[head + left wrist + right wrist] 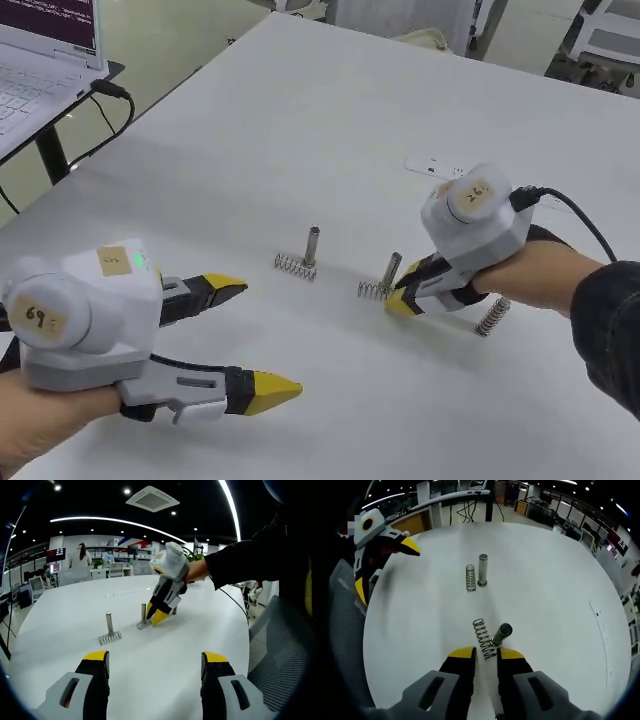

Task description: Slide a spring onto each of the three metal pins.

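Now: spring (482, 635) lies at right hand-held gripper (486, 654) tips, beside pin (501, 634).

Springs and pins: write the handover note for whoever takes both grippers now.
Left gripper: open, empty, clear of the parts.
Right gripper: jaws narrow around the end of the near spring, which lies beside the near pin; grip unclear.
The far spring lies beside the far pin; the third spring lies loose by that gripper.
Done: nothing; both pins bare. Left: every spring.
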{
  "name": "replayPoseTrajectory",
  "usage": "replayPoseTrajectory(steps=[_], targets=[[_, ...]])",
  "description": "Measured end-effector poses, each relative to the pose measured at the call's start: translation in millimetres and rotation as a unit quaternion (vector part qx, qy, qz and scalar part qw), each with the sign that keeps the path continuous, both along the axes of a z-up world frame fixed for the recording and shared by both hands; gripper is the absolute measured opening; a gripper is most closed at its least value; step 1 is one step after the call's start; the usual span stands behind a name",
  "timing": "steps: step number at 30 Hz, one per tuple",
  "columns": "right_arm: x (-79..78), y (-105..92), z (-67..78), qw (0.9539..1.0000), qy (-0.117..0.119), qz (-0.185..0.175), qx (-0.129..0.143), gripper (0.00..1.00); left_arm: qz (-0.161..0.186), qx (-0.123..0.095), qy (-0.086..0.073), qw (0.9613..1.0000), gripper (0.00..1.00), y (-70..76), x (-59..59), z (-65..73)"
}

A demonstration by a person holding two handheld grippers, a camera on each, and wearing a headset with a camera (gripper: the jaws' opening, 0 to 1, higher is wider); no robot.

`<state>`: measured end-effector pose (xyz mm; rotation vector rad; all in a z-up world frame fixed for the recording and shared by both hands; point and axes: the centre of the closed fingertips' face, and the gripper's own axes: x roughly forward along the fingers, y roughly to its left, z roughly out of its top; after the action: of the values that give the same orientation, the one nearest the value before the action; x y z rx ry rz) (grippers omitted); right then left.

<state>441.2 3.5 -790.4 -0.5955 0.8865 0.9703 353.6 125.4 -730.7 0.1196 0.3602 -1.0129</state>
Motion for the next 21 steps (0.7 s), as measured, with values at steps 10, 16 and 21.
replayPoseTrajectory(steps=[10,16,21], targets=[[-1.9,0.5,-1.0,1.0000,-0.001,0.004,-0.003,0.14,0.025,-0.003,-0.001,0.9997,0.83,8.1,7.4,2.1],[-4.1,0.8,-2.5,0.9999,-0.001,0.008,-0.007,0.14,0.027,-0.003,0.000,0.9996,0.82,9.4,6.9,2.3],[-7.3,1.5,-3.3,0.9999,-0.001,0.012,-0.010,0.13,0.028,-0.005,0.001,0.9996,0.82,10.5,6.9,2.7]])
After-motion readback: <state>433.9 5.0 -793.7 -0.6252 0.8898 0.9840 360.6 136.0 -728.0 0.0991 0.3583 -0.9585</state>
